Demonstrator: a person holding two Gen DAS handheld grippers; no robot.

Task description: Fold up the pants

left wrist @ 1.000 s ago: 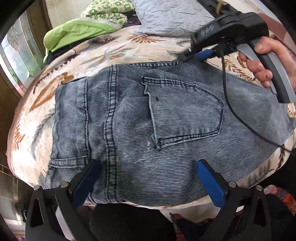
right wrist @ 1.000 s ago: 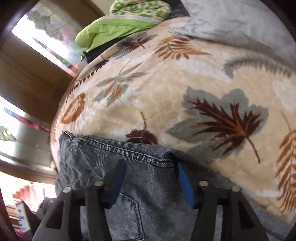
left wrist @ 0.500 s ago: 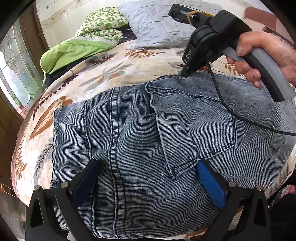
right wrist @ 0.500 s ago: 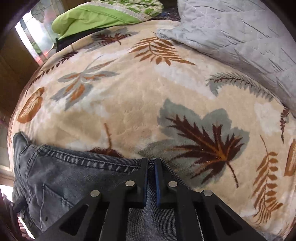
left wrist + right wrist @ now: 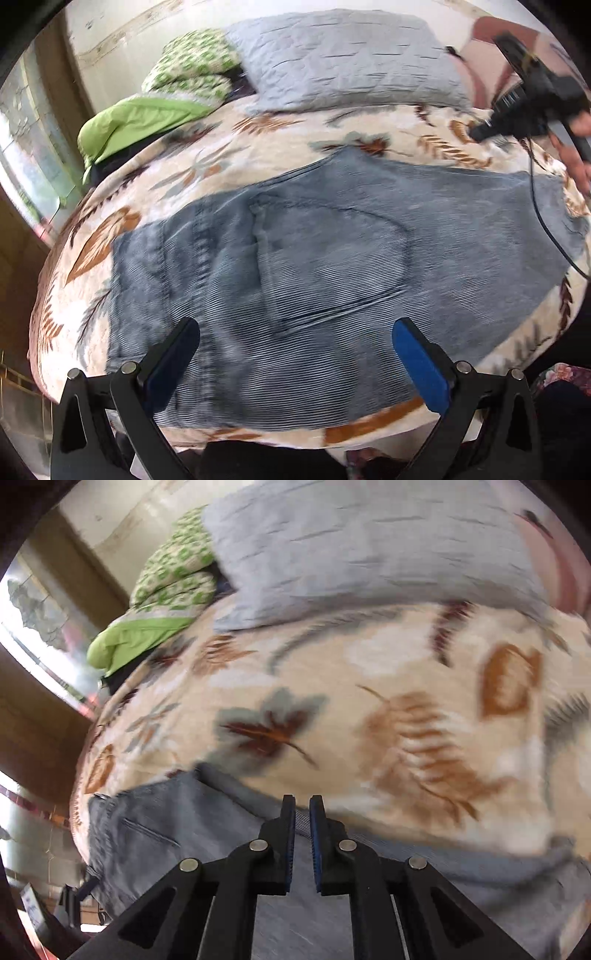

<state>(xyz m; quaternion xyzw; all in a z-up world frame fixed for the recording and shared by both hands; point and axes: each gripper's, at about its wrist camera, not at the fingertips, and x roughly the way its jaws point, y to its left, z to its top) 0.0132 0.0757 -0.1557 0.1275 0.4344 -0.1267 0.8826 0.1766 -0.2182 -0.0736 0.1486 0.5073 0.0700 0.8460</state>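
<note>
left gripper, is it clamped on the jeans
No: the left gripper has its blue pads spread wide apart above the jeans, which lie flat on the leaf-print blanket.

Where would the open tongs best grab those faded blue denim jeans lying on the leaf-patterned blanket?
Probably the near edge of the faded blue denim jeans, coming from the bed's near side and angled downward. The jeans lie flat on the leaf-patterned blanket, so only an edge offers a lip to pinch, and the open left tongs hang just above that one.
</note>
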